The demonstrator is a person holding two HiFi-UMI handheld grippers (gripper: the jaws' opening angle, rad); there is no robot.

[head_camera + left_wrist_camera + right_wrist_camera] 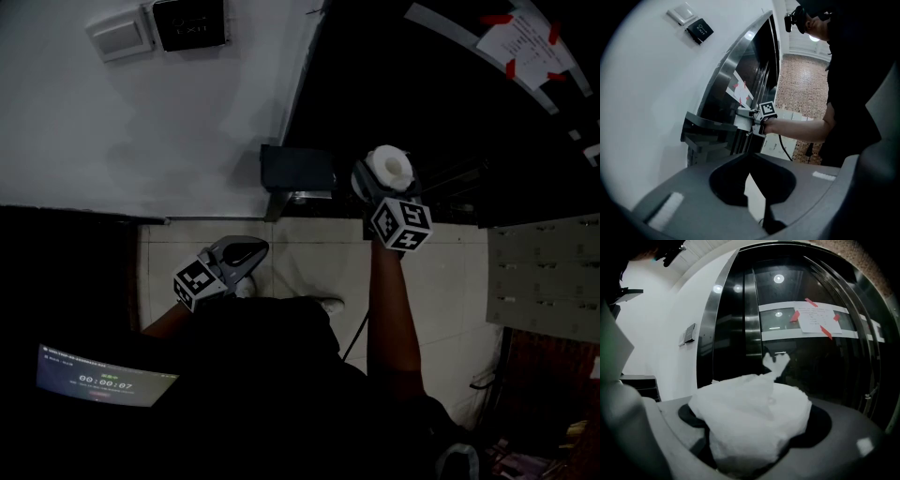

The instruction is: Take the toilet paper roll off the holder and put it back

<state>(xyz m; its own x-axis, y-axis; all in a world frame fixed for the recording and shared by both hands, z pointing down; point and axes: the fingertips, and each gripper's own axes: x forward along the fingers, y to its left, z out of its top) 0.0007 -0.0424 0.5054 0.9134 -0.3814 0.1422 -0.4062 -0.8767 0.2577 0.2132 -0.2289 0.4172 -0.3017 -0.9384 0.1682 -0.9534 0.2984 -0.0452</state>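
Toilet paper roll [754,420] is off the holder, pinched between the fingers [855,427] of the right gripper [380,187]. A ragged loose end sticks up; the roll's underside is sunk out of sight in the finger hollow. It is held just right of the dark wall holder [297,171]; whether they touch is unclear. The holder's inside is lost in shadow.

Left gripper [246,251] is low, well apart from the roll, with its fingers [684,197] closed tip to tip, a thin slit between them, and nothing in them.

A taped notice [816,317] is on the black panel [787,362], its print unreadable.
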